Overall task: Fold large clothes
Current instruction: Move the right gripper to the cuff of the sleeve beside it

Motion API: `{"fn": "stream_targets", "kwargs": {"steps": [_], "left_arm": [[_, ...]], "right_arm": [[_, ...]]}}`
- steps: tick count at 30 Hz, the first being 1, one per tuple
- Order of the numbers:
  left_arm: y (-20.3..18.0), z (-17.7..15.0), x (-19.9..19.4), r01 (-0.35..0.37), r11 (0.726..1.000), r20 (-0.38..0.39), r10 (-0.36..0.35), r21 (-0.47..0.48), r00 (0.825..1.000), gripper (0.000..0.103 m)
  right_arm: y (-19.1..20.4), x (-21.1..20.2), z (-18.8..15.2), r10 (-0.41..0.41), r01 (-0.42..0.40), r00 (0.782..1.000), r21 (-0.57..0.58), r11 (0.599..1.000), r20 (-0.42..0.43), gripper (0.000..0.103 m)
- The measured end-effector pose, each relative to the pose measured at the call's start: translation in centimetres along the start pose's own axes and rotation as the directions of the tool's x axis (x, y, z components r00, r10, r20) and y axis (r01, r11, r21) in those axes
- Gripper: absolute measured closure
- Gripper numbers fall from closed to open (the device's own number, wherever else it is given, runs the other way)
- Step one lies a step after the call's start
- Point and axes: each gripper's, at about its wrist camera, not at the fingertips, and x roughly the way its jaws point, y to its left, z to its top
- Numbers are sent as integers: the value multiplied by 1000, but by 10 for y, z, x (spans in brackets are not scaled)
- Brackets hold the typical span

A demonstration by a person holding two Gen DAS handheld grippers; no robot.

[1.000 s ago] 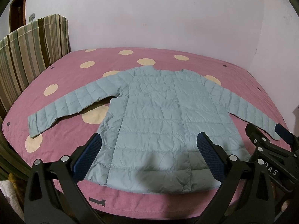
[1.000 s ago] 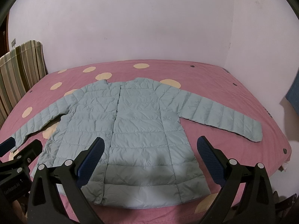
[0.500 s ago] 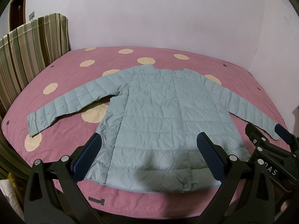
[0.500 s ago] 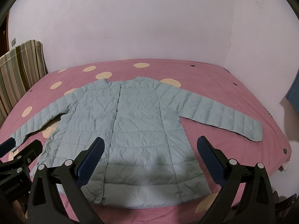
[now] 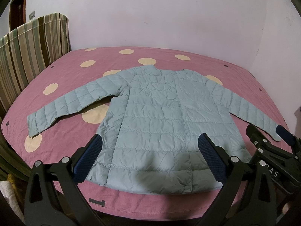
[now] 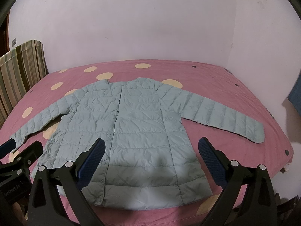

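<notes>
A light blue quilted jacket (image 5: 160,120) lies flat and face up on the pink dotted bed (image 5: 62,69), both sleeves spread out to the sides, hem toward me. It also shows in the right wrist view (image 6: 135,131). My left gripper (image 5: 149,150) is open and empty, above the hem near the bed's front edge. My right gripper (image 6: 150,150) is open and empty, also above the hem. The right gripper shows at the right edge of the left wrist view (image 5: 270,146); the left gripper shows at the left edge of the right wrist view (image 6: 20,156).
A striped cushion or headboard (image 5: 28,50) stands along the bed's left side. White walls (image 5: 160,13) close the far side and right side. A blue object (image 6: 295,98) is at the right edge. A small dark label (image 5: 96,201) sits on the bed's front edge.
Both views have drifted slightly; the jacket sits a little higher in the frames. The jacket itself has not moved and both grippers stay open.
</notes>
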Motion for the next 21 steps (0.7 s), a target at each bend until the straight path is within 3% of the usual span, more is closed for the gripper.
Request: {"fn": "stream_targets", "kwargs": {"steps": [13,17,21], "left_arm": [[2,-2,5,-9,1000,-12,9,-6,1000,2],[16,-1,21,-44,998,-35,43,-42,998,2],[51,1,51,-154,983,-74,147,-103,986,2]], "right_arm": [[-2,11,-10,5,-5,1000,9,1000,-8,5],[-6,18,-11,2,-2,1000,33,999,3,5],[-23,37,-8,-30,30,1000,77,997,1,5]]}}
